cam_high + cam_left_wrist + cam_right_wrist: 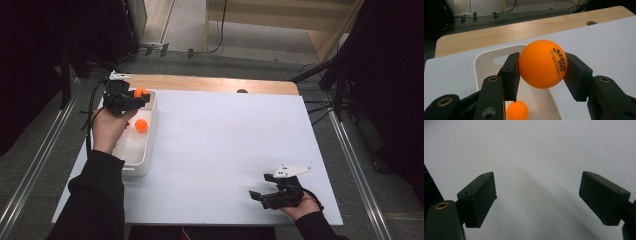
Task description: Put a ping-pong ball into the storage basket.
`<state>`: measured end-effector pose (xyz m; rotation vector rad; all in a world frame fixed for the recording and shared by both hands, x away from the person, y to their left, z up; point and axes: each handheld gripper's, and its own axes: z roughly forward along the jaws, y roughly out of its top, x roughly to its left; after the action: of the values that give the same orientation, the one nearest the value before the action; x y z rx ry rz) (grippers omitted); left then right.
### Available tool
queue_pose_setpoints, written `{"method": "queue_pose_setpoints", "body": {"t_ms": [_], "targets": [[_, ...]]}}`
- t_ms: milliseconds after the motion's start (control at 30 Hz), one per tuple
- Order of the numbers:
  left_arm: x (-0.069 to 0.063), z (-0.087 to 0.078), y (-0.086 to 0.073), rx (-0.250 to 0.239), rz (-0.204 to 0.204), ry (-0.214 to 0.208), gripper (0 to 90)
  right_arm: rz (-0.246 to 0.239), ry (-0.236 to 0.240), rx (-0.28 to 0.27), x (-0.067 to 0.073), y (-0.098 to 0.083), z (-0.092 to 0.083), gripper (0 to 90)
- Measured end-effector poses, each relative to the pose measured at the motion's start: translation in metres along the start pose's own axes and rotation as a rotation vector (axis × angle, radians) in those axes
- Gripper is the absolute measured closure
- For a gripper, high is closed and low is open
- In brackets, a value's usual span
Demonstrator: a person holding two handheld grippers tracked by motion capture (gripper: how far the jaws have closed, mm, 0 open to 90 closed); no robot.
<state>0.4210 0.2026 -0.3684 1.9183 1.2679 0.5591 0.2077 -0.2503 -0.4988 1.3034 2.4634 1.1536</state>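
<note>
Left gripper [541, 72] clenched on orange ball [542, 63] above white bin's [480, 67] far rim, upper left; right gripper [537, 195] fingers released over bare table [536, 150], lower right.

A lab-like recording room: a white board [225, 160] lies on a wooden table [210, 83], ringed by black curtains [30, 60], metal floor rails [35, 170], stand legs [320, 72] and loose cables [220, 30].

orange ball [541, 64], dark printed logo, lettering too small to read
</note>
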Motion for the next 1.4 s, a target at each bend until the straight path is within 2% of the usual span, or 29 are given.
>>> {"method": "queue_pose_setpoints", "body": {"t_ms": [200, 300, 400, 700, 933, 1200, 1400], "targets": [[0.003, 0.01, -0.001, -0.012, -0.007, 0.019, 50.7, 0.0, -0.002, -0.001, 0.0, 0.0, 0.0, 12.8], [0.004, 0.013, -0.001, -0.033, 0.01, 0.049, 50.7, 0.004, -0.002, -0.001, 0.0, 0.0, 0.0, 12.8], [0.008, 0.019, -0.001, -0.038, -0.017, 0.04, 50.8, 0.003, -0.003, 0.0, 0.0, 0.0, 0.0, 12.8], [0.016, 0.029, -0.002, -0.048, -0.045, 0.05, 50.7, 0.004, -0.004, 0.001, -0.001, -0.001, 0.0, 12.8], [0.02, 0.034, -0.004, -0.044, -0.062, 0.059, 50.7, 0.003, -0.005, 0.002, -0.001, -0.001, 0.0, 12.8], [0.022, 0.042, -0.007, -0.008, -0.074, 0.062, 50.7, 0.003, -0.007, 0.004, -0.001, -0.001, 0.001, 12.8], [0.023, 0.046, -0.01, -0.002, -0.082, 0.064, 50.7, 0.001, -0.007, 0.005, -0.001, -0.001, 0.001, 12.8]]}}
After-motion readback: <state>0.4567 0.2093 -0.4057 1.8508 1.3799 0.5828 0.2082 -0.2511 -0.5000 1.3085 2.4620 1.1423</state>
